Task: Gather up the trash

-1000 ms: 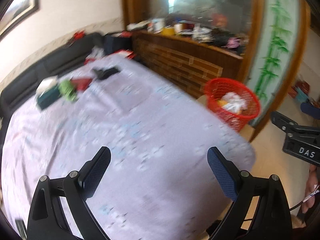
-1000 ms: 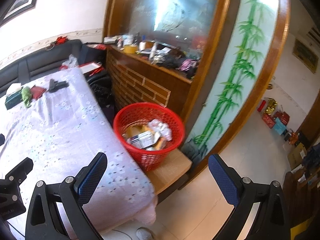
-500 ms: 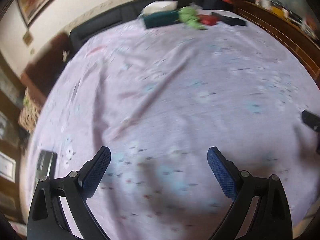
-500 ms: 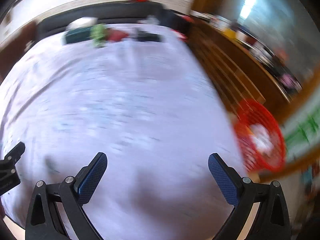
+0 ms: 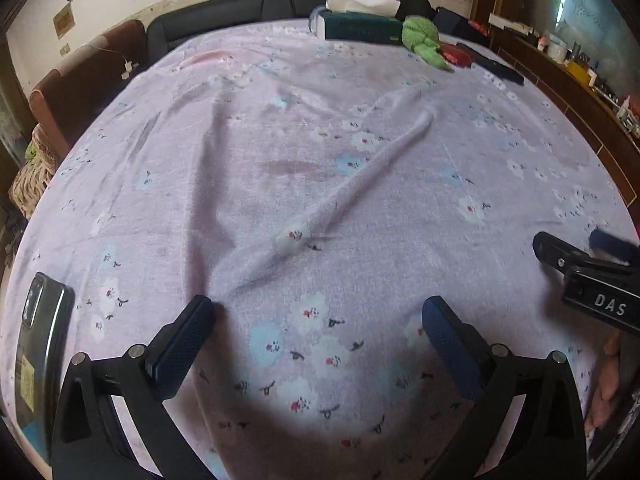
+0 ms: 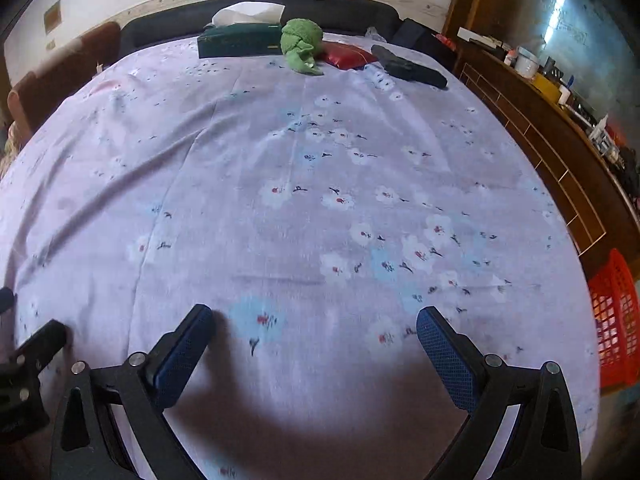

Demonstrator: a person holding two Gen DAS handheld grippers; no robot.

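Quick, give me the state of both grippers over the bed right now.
Left gripper: jaws opening, nothing between them, only the floral bedsheet below.
Right gripper: open, empty, over the same sheet.

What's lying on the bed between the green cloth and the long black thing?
A dark red pouch lies between the green cloth and the long black object, touching the cloth; the right wrist view shows it best.
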